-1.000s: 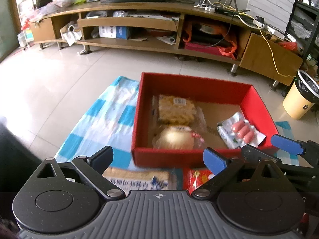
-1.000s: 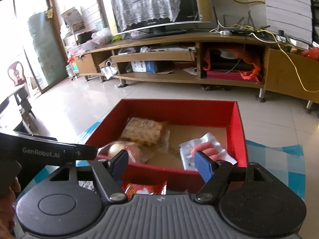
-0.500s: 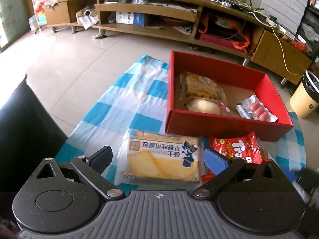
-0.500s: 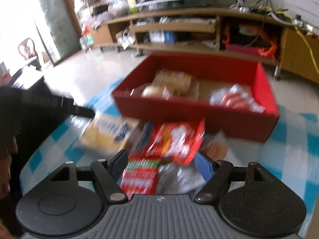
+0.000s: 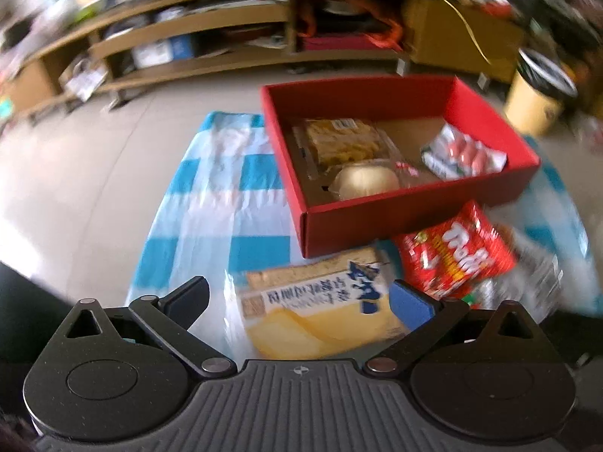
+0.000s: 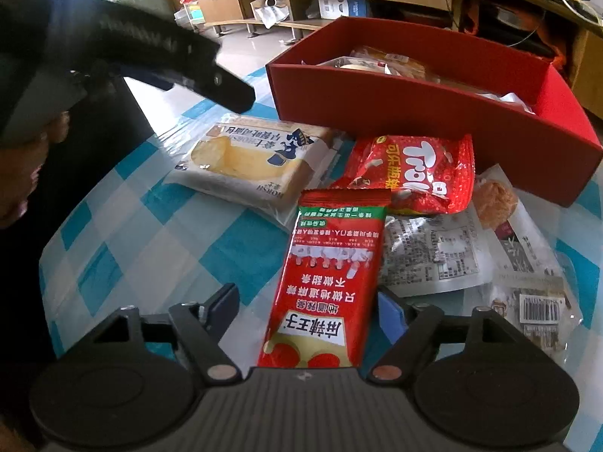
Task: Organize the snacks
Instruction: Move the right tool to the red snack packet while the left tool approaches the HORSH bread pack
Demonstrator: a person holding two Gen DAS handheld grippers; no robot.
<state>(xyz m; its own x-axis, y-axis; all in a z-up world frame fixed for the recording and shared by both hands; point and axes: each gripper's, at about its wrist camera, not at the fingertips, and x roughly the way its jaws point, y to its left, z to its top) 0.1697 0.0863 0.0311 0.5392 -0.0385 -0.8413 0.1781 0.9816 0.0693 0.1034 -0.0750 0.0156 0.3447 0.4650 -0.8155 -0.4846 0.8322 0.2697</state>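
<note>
A red box (image 5: 377, 226) (image 6: 414, 113) on the blue-checked cloth holds a cake pack (image 5: 341, 139), a round bun (image 5: 363, 180) and a sausage pack (image 5: 463, 154). In front of it lie a yellow bread pack (image 5: 320, 309) (image 6: 256, 158), a red Troll bag (image 5: 456, 256) (image 6: 418, 173) and a long red snack pack (image 6: 328, 282). My left gripper (image 5: 299, 299) is open, its jaws either side of the bread pack. My right gripper (image 6: 309, 310) is open, astride the long red pack's near end. The left gripper also shows in the right wrist view (image 6: 181, 60).
Clear packets with printed labels (image 6: 452, 256) and a round cookie pack (image 6: 493, 199) lie right of the red snacks. A wooden TV stand (image 5: 264, 37) runs along the back. A yellow bin (image 5: 539, 101) stands at the right. A dark object borders the cloth's left edge.
Both grippers have pulled back and dropped low over the snacks in front of the box. The left now straddles the bread pack, the right the long red pack.
</note>
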